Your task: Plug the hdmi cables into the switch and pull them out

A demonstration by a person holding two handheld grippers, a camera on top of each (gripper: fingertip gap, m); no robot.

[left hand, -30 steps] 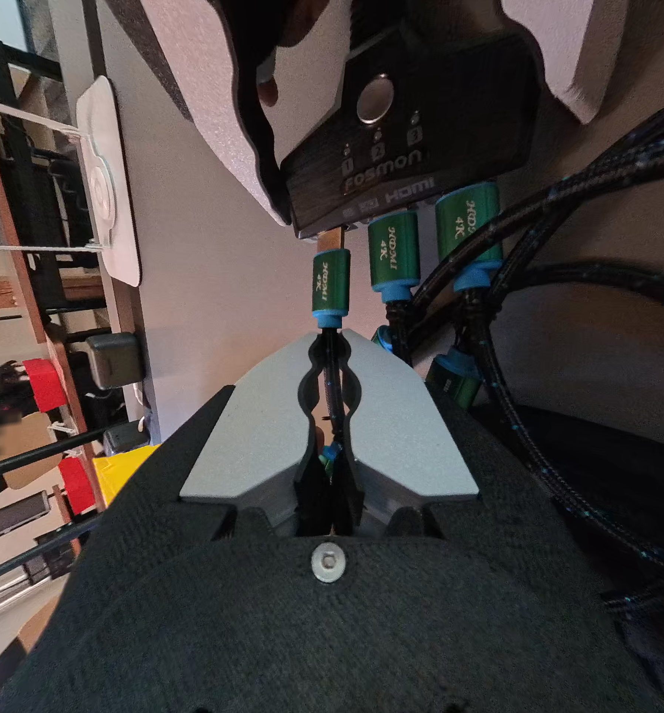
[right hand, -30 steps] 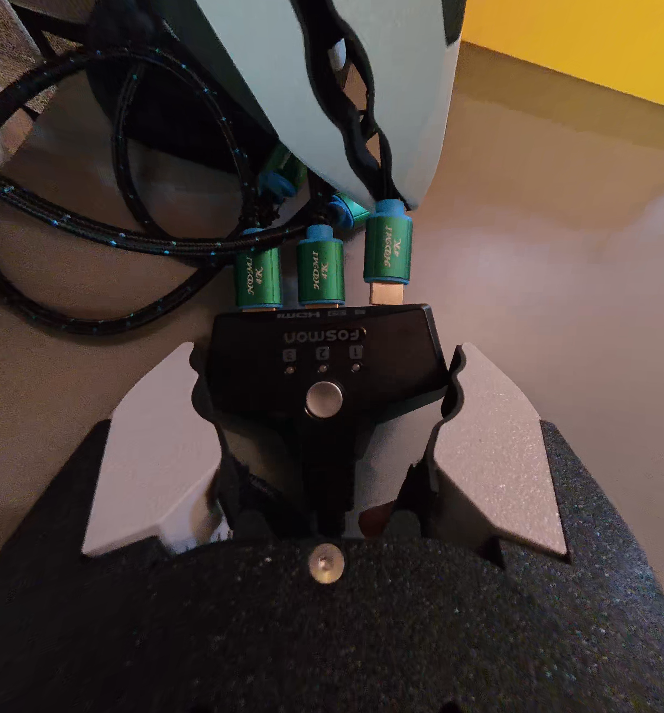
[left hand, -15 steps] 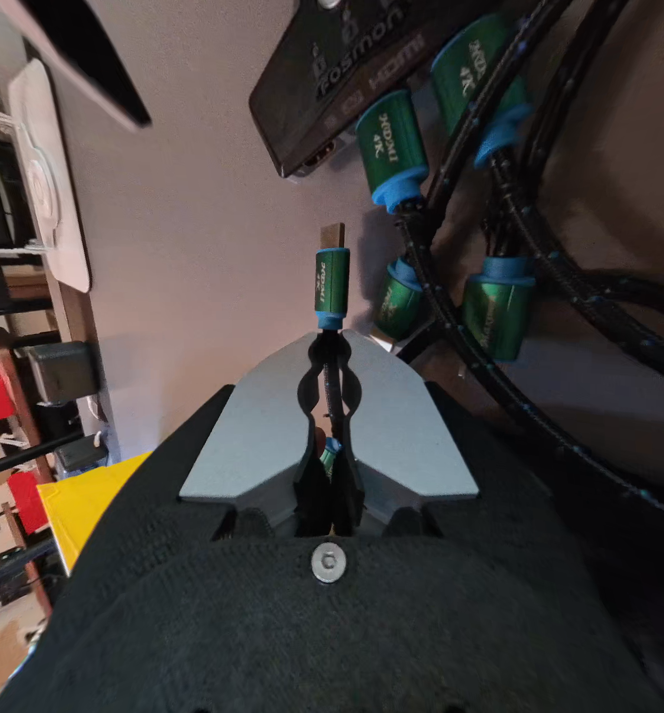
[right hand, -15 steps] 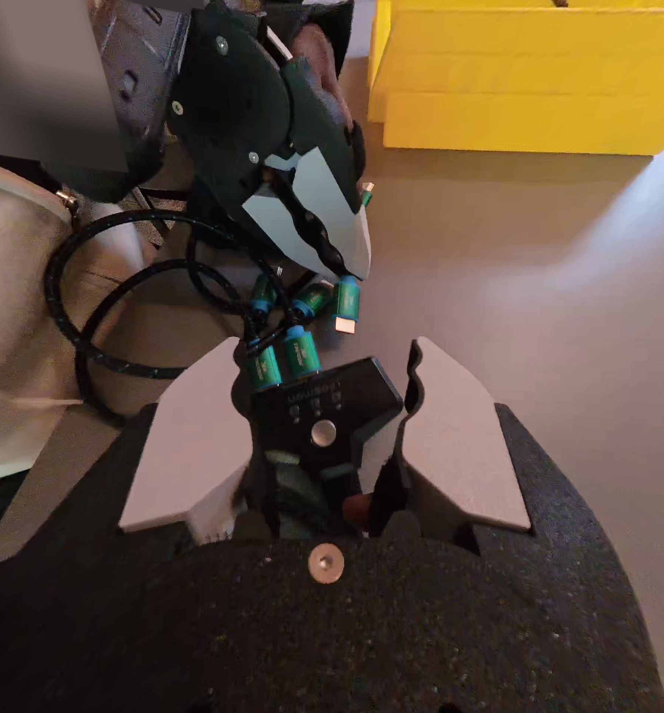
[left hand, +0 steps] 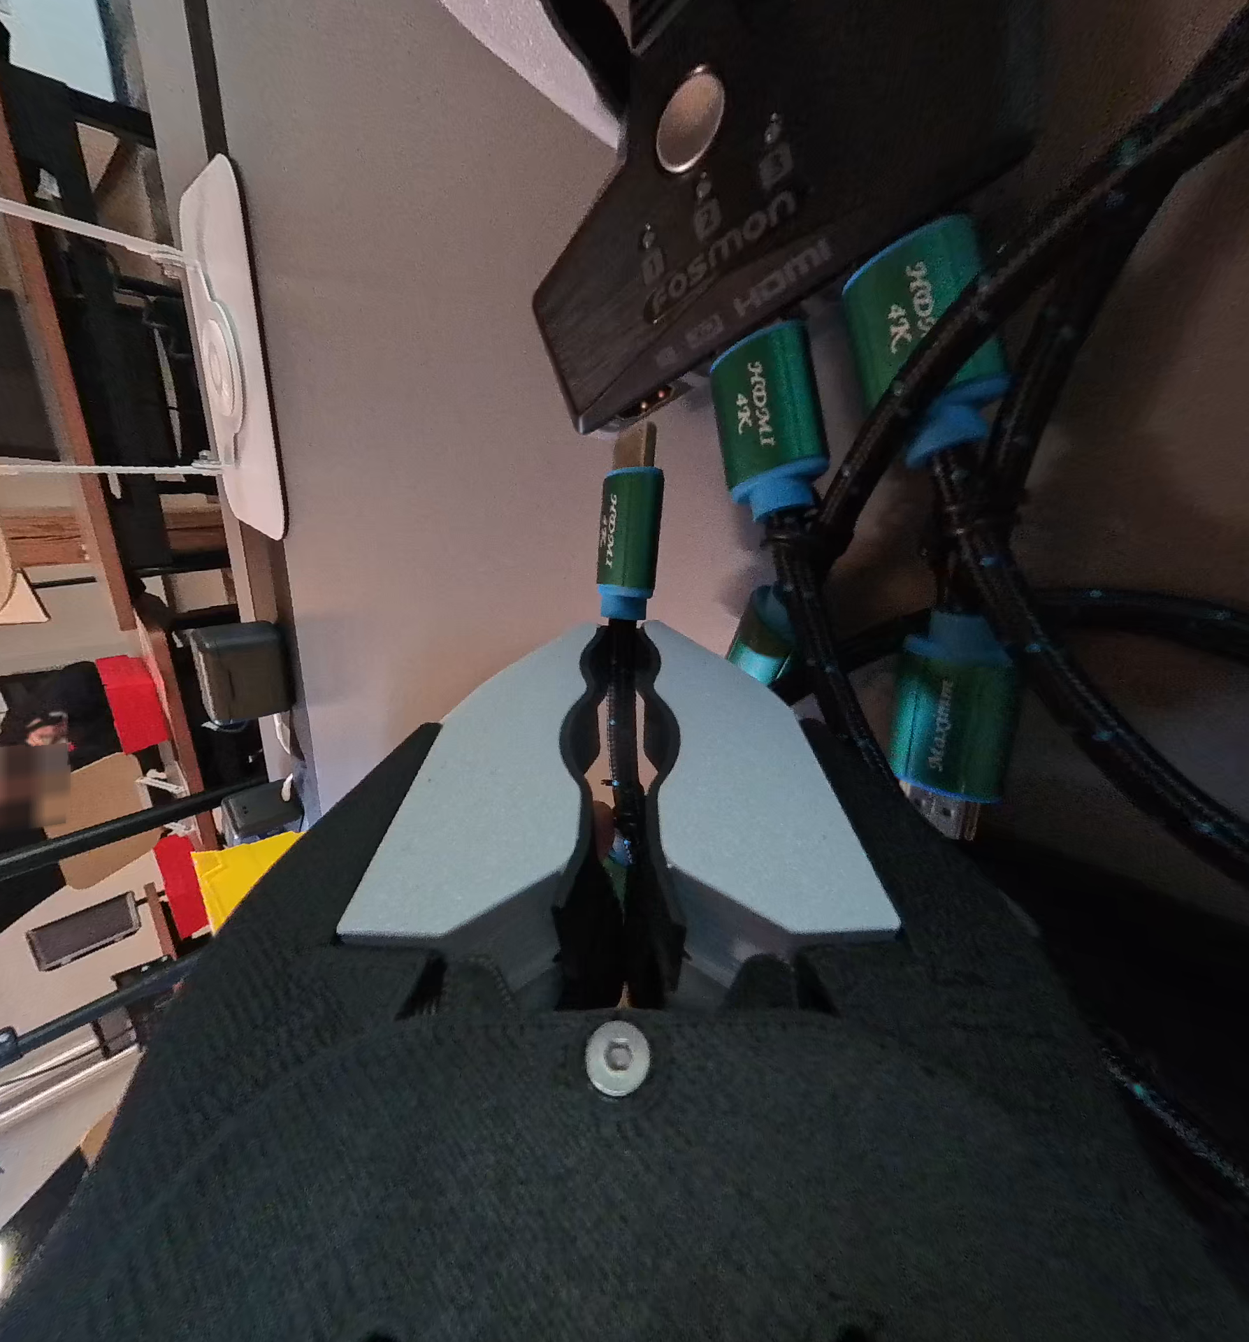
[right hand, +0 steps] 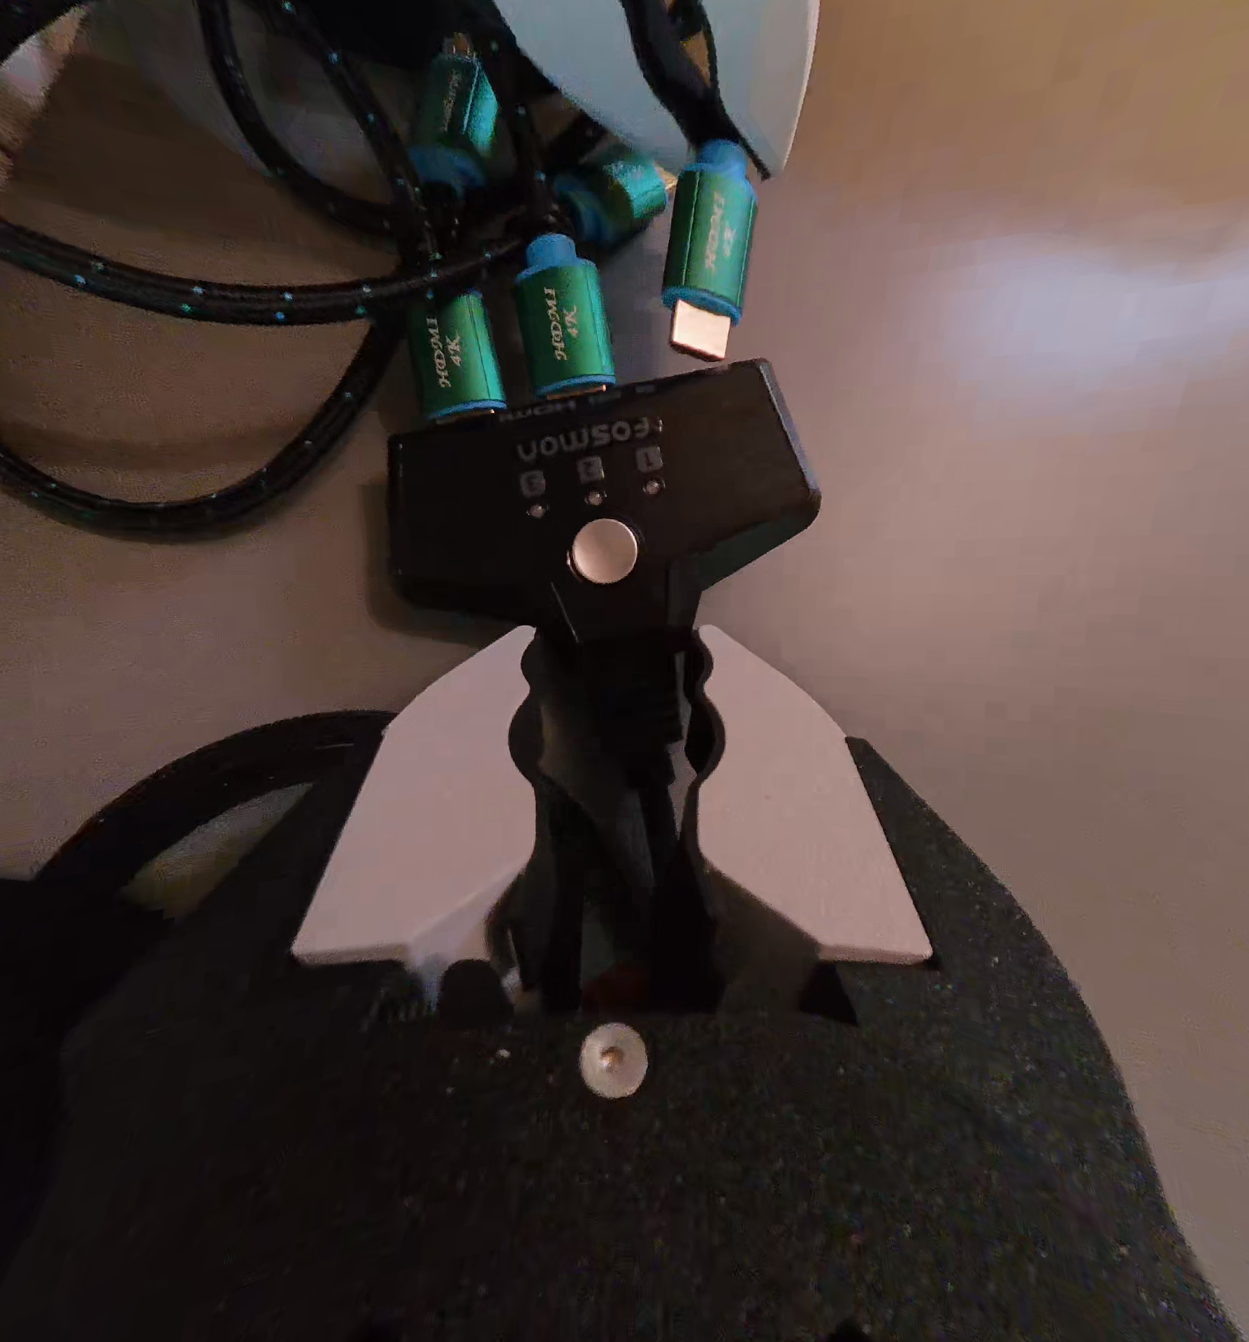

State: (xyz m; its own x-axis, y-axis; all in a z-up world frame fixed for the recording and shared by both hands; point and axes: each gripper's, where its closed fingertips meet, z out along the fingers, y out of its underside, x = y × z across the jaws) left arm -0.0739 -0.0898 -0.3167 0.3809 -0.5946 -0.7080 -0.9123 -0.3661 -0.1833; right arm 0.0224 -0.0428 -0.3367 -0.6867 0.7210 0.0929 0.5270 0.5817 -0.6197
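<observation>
Right at 12 o'clock off the left gripper (left hand: 625, 639), pinched tight on a braided cable, sits the green HDMI plug (left hand: 630, 534), its metal tip just short of the switch (left hand: 737, 240) and its empty port. The right gripper (right hand: 614, 653) is clamped on the switch's narrow tail end. Two more plugs (right hand: 512, 348) sit in the switch at 11 o'clock, with loose cables (right hand: 193, 290) piled beyond.
</observation>
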